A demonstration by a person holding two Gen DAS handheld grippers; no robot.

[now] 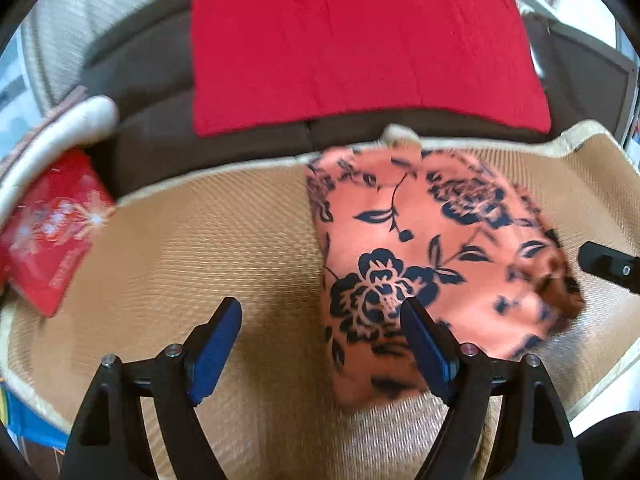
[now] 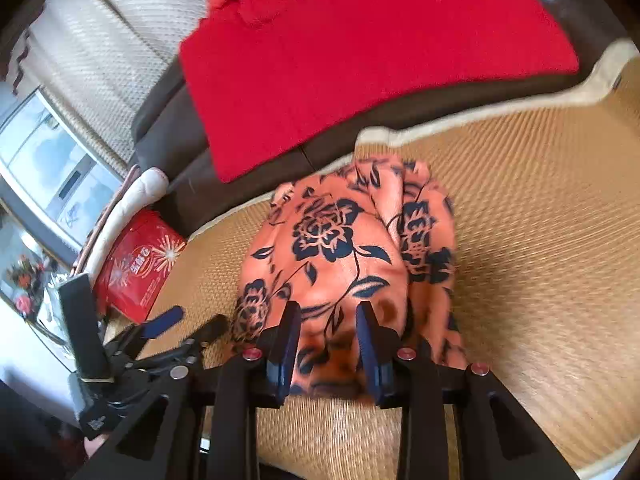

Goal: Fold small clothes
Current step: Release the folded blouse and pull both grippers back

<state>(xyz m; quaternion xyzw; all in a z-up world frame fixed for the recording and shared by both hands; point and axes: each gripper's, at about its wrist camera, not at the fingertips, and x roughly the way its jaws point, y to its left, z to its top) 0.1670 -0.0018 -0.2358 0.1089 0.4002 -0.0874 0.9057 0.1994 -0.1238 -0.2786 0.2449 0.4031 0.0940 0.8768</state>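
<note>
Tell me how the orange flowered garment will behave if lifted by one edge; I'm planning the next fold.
The flowered garment will probably droop and unfold, since it lies in soft, rumpled layers. It looks thin, so likely light. On the woven mat it may drag rather than slide, going by the ribbed weave.

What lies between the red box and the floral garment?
Only bare woven mat lies between the red box and the floral garment, shown best in the left wrist view.

Woven straw mat [image 1: 208, 240] over dark brown sofa [image 1: 160, 140]; red cushion [image 1: 360, 48] on backrest; pale curtain [image 2: 120, 40], daylit window [image 2: 48, 160] left.
</note>
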